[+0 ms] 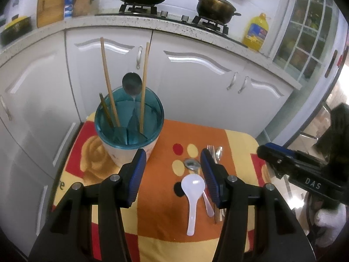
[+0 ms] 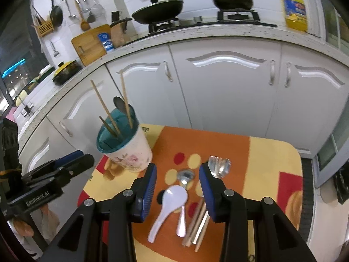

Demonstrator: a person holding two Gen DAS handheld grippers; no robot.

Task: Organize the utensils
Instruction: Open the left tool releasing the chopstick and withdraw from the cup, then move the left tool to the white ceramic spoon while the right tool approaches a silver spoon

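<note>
1. Both tongs are empty and spread wide: the left gripper (image 1: 173, 172) hangs over the cloth between the holder and the loose cutlery, and the right gripper (image 2: 177, 188) hangs right above that cutlery, jaws apart on either side of it.
2. On the cloth (image 2: 272, 152) I can see a white spoon (image 2: 169, 205), a steel spoon (image 2: 185, 180) lying just beside and partly under it, a bundle of chopsticks (image 2: 194, 227) next to those, and a fork with another spoon (image 2: 219, 167) at the far end, partly hidden behind my right finger.
3. Standing at the cloth's far left corner, the holder (image 1: 128, 118) already has two long chopsticks (image 1: 108, 80), a ladle-like spoon (image 1: 132, 84) and a shorter dark stick in its blue divided insert.
4. I judge the task part done: some pieces are stowed, the flat pile is still to go. The step in hand looks like choosing the next piece to pick.
5. Next I'd lower the right gripper onto one item only, likely the white spoon since it lies on top, and close across its handle.
6. The pieces overlap and touch, so a careless close could drag a neighbour or pinch two at once.
7. Steel handles look slippery; I'd grip squarely, lift clear, then carry left to an open compartment of the holder.
</note>
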